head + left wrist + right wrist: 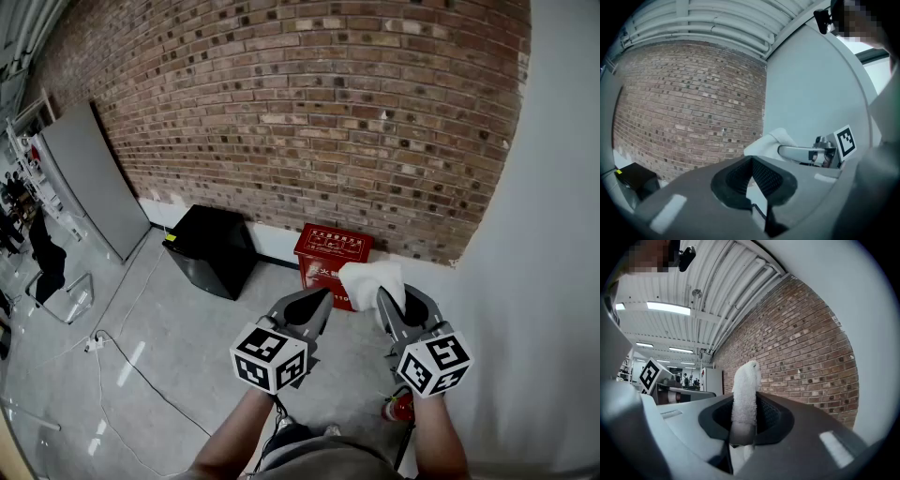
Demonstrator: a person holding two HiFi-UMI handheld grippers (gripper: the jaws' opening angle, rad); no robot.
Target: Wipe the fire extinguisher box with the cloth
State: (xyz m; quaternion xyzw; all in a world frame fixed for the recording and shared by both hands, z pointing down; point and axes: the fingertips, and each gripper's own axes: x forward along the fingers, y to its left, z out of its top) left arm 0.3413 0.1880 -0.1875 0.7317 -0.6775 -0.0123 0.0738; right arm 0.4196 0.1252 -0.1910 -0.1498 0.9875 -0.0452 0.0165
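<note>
The red fire extinguisher box (330,251) stands on the floor against the brick wall (309,103). My right gripper (392,298) is held in the air in front of the box, shut on a white cloth (371,279) that bunches up past its tips. In the right gripper view the cloth (745,380) stands upright between the jaws of that gripper (745,397). My left gripper (314,298) hangs beside it on the left, and in its own view (751,161) the jaws meet at their tips with nothing between them. That view also shows the cloth (771,140).
A black cabinet (214,248) sits left of the red box. A grey panel (92,178) leans on the wall further left. Cables (122,366) run over the floor. A white wall (553,281) closes the right side, with a small red extinguisher (398,409) at its foot.
</note>
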